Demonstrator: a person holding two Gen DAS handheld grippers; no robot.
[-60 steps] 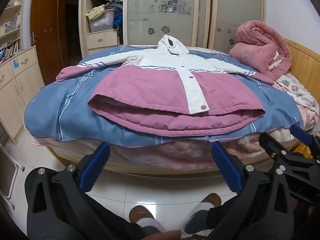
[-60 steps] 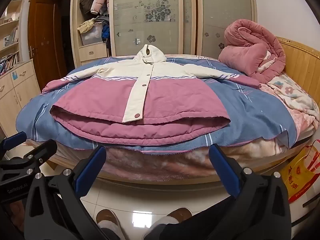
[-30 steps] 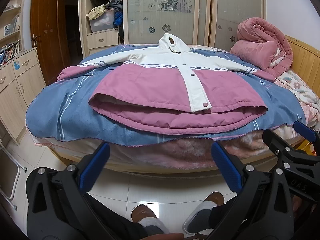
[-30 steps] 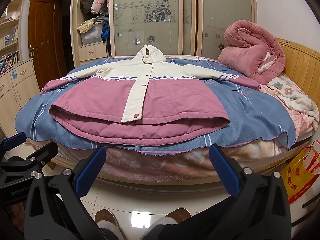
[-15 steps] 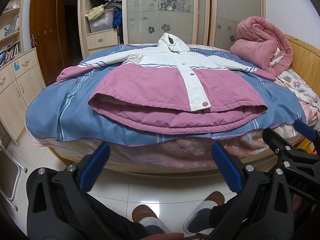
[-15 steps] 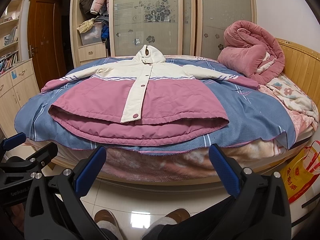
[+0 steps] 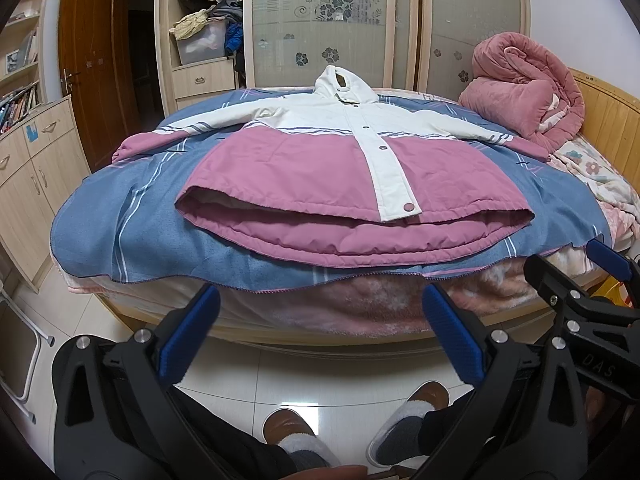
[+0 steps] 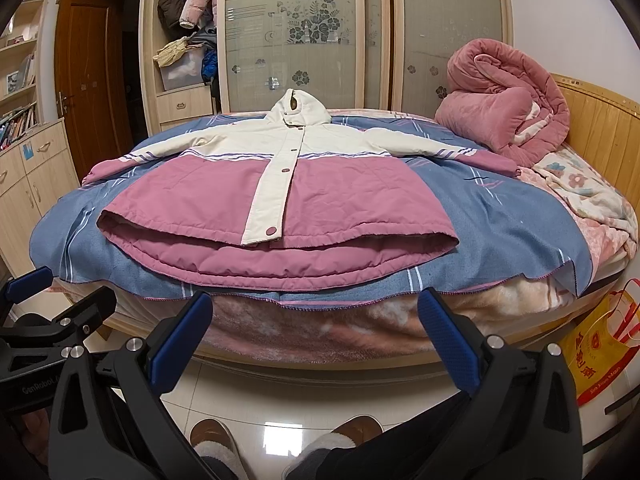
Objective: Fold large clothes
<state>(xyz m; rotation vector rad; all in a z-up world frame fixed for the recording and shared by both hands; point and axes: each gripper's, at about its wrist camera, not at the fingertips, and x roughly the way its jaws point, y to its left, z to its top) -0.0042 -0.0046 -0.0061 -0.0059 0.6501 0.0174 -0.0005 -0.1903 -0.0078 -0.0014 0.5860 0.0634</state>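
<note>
Jacket (image 7: 320,168): lies flat on the bed (image 7: 100,236), ahead of and above both claws, hood at the far end, hem nearest them; front buttoned, both sleeves spread out to the sides.
Left claw (image 7: 320,332): released, jaws wide apart, holding nothing; it hangs below the bed edge, short of the hem, well apart from the cloth.
Right claw (image 8: 316,328): released too, empty, level with the left one and just beside it; the hem sits ahead and above.
Done: as far as I can judge, only the laying-out; no fold shows anywhere in the jacket.
Left to do: every fold, likely sleeves in over the body first, then hem up toward the hood.
Progress: at the very start.
Quilt (image 8: 508,120): rolled up far ahead to the right of the claws, clear of the right sleeve.
Floor: the person's slippers (image 8: 212,448) show below the claws.
</note>
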